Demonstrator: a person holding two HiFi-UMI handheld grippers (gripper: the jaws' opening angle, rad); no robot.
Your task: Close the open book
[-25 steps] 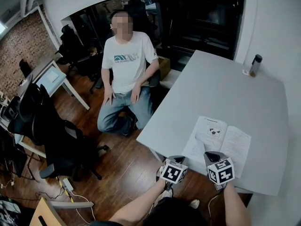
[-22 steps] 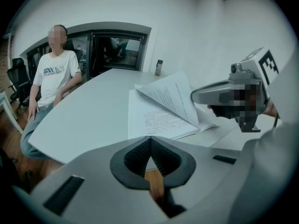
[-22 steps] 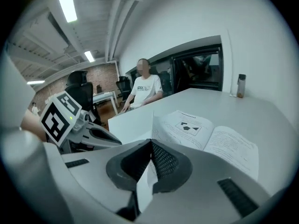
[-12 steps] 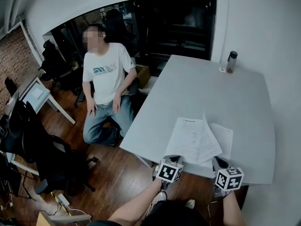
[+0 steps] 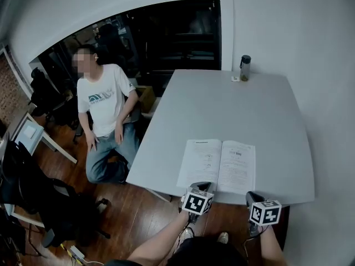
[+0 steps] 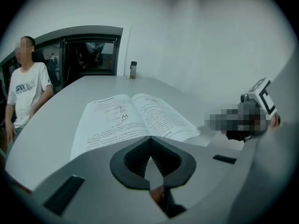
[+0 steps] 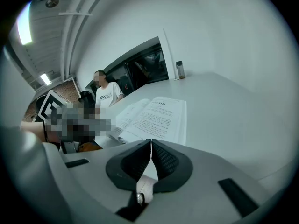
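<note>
A white book (image 5: 217,165) lies open and flat near the front edge of the grey table (image 5: 249,110), both pages facing up. My left gripper (image 5: 199,187) is shut and empty, at the table's edge just in front of the book's left page. The right gripper (image 5: 250,195) is also shut and empty, off the book's right front corner. In the left gripper view the shut jaws (image 6: 150,138) point at the book (image 6: 135,118). Seen from the right gripper (image 7: 151,140), the book (image 7: 156,115) lies ahead and a little to the left.
A dark bottle (image 5: 244,67) stands at the table's far edge. A person in a white T-shirt (image 5: 102,104) sits on a chair left of the table. Black office chairs (image 5: 33,187) stand on the wooden floor at the left. A white wall borders the table's right side.
A leaf that stood up in the middle of the book half a second ago now lies flat. The right gripper has drawn back off the page, toward the right front corner.
</note>
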